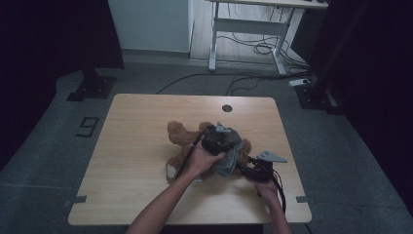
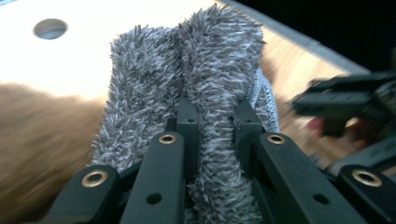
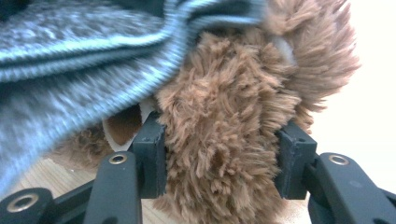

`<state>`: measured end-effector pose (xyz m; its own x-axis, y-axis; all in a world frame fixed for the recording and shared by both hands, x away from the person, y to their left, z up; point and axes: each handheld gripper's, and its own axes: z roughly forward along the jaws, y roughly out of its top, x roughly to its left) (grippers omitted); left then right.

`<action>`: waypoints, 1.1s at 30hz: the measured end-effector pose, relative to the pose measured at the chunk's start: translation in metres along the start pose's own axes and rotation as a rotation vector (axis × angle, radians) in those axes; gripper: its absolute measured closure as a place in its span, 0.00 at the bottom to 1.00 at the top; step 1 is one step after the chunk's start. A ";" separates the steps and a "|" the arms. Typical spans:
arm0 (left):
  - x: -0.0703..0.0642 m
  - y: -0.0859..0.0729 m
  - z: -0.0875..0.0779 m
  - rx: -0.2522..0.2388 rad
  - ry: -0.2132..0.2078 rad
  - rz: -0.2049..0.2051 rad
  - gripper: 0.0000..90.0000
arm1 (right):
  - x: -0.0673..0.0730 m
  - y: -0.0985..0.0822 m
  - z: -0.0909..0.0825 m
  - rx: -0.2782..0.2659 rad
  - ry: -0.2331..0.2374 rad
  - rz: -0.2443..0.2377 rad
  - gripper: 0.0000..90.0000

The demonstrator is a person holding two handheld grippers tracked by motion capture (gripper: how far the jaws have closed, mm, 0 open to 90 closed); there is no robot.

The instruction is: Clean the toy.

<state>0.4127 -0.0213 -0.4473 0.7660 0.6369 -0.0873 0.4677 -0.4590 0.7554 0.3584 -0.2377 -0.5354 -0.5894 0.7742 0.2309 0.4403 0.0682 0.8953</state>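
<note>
Seen from the high view, my brown teddy (image 1: 182,139) lies mid-surface (image 1: 126,161) w/ a grey fuzzy cloth (image 1: 233,155) bunched on it, both hands at it. Left gripper view: left tool (image 2: 217,119) is pinched tight on a cloth fold (image 2: 205,70); soft, light, squashy. Right gripper view: right tool (image 3: 223,149) clamps a plush limb (image 3: 233,107). Fur compresses, so I'd grab thick bits, not loose pile.

A single mark is showing that can be read: a dark figure "9" (image 1: 87,126), made of tape strips, is lying on the grey floor (image 1: 48,146) just off the left side of the bench (image 1: 131,146) in the high view. No other writing, label or brand is showing clearly enough to read.
</note>
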 end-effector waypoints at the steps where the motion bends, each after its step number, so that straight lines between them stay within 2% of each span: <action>1: 0.004 -0.003 -0.004 0.006 0.012 -0.004 0.86 | 0.000 0.000 0.000 0.000 0.000 0.001 0.52; 4: 0.018 -0.016 -0.012 0.005 0.028 -0.037 0.86 | 0.000 0.000 0.000 -0.001 0.002 0.001 0.52; 5: 0.022 -0.020 -0.015 0.000 0.020 -0.051 0.86 | -0.001 0.000 0.000 -0.002 0.004 0.000 0.51; 12: 0.036 -0.033 -0.039 -0.018 0.041 -0.054 0.86 | -0.002 -0.001 -0.001 -0.005 0.012 0.000 0.51; 21: 0.067 -0.060 -0.068 -0.040 0.086 -0.118 0.86 | -0.002 -0.001 -0.001 -0.003 0.025 0.016 0.50; 28: 0.098 -0.092 -0.080 -0.030 0.114 -0.220 0.86 | -0.003 -0.002 -0.001 -0.005 0.034 0.029 0.50; 30: 0.101 -0.096 -0.082 -0.025 0.124 -0.225 0.86 | -0.003 -0.002 -0.001 -0.004 0.034 0.029 0.50; 33: 0.100 -0.093 -0.091 -0.039 0.122 -0.190 0.86 | -0.003 -0.002 -0.001 -0.005 0.034 0.033 0.50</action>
<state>0.4051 0.1415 -0.4674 0.6056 0.7809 -0.1528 0.5789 -0.3007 0.7579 0.3589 -0.2407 -0.5374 -0.5977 0.7539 0.2728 0.4564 0.0402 0.8888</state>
